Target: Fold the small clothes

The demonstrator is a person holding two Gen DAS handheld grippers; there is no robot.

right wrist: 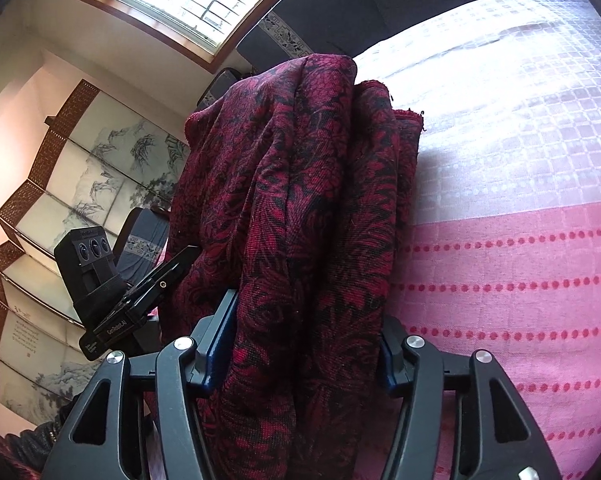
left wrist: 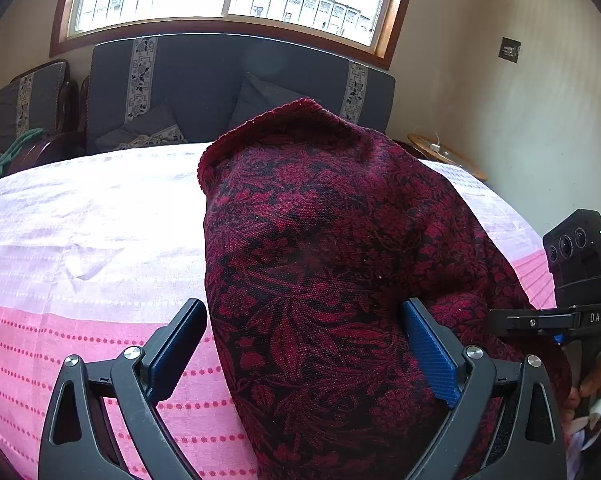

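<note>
Above the near, pink-striped part of the bed [right wrist: 520, 280], bunched and lifted: dark red patterned cloth [right wrist: 300, 200], soft, limp, light, prone to sag. Right tool [right wrist: 300, 344] clenched on thick gathered folds; left tool [left wrist: 304, 352] released, jaws wide, cloth slack between; best taken at hemmed corner [left wrist: 300, 106]. Ample bare bed toward far edge and left side for laying flat.

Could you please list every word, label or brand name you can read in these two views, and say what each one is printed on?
"DAS": on the black bar of the right gripper's body, seen from the left wrist view.
"GenRobot.AI": on the black bar of the left gripper's body, seen from the right wrist view.
Small white print below that label: too small to read.
Red mark and dark writing on the folding screen: blurred, unreadable.
The red patterned cloth carries no text.
</note>
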